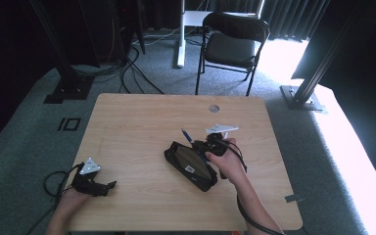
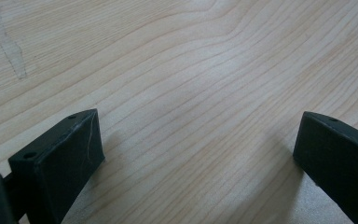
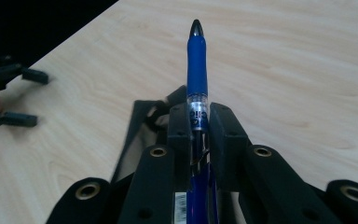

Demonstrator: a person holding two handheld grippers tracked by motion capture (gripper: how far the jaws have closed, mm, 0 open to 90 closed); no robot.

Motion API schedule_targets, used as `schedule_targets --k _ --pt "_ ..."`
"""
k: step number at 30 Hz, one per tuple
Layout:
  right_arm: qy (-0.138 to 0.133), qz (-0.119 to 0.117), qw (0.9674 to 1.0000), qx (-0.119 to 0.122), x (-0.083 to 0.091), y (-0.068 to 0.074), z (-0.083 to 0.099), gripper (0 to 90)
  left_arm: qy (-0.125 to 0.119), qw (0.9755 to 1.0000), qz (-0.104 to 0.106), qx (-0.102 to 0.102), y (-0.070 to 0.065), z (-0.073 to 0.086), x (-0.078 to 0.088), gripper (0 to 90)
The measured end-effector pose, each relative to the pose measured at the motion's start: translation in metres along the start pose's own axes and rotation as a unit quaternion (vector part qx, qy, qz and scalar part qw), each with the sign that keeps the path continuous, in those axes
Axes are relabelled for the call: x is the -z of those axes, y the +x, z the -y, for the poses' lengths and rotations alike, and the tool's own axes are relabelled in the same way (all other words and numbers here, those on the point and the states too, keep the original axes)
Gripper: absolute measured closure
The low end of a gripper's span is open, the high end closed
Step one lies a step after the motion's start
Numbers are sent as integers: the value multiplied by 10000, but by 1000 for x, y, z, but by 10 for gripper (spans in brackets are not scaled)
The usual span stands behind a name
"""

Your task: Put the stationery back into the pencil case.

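Pen (image 3: pixel 197 70) in blue sat clamped between the closed jaws of our right gripper (image 3: pixel 199 122), its tip pointing out past them, held above the black pencil case (image 1: pixel 191 165) at mid-table (image 1: pixel 142 117). Our left gripper (image 2: pixel 196 154) rested near the table's left front corner, jaws spread wide and holding nothing.

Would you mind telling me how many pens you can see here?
1. The blue pen is clamped in the right claw, held above the black pencil case. Others may be hidden inside the case.
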State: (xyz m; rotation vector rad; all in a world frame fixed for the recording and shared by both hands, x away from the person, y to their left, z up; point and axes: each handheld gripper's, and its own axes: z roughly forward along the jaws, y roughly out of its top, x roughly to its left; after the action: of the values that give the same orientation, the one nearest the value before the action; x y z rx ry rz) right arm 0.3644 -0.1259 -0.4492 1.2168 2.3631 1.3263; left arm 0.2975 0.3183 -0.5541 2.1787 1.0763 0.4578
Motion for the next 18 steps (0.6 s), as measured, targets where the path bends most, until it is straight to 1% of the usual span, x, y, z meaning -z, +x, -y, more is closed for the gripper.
schedule_targets --k 3,5,7,10,13,15,16,18 --pt "203 -97 9997 95 -8 6 3 792 -2 10000 -2 -4 0 0 0 16" --pt "388 -56 9988 278 -12 10 6 792 1 10000 -3 -9 0 0 0 16" --pt "536 -48 9978 377 -17 14 9 792 2 10000 -3 -9 0 0 0 16" --pt "806 11 9954 521 -24 16 14 792 3 10000 -3 -10 0 0 0 16" --pt "1008 96 9929 625 -30 19 18 792 2 10000 -2 -4 0 0 0 16" --pt "1105 67 9917 662 -34 20 20 792 0 10000 -1 -4 0 0 0 16" --pt "1185 91 9905 689 -36 20 21 792 2 10000 0 -3 0 0 0 16" --pt "1260 140 9892 737 -40 22 20 792 3 10000 0 -4 0 0 0 16"
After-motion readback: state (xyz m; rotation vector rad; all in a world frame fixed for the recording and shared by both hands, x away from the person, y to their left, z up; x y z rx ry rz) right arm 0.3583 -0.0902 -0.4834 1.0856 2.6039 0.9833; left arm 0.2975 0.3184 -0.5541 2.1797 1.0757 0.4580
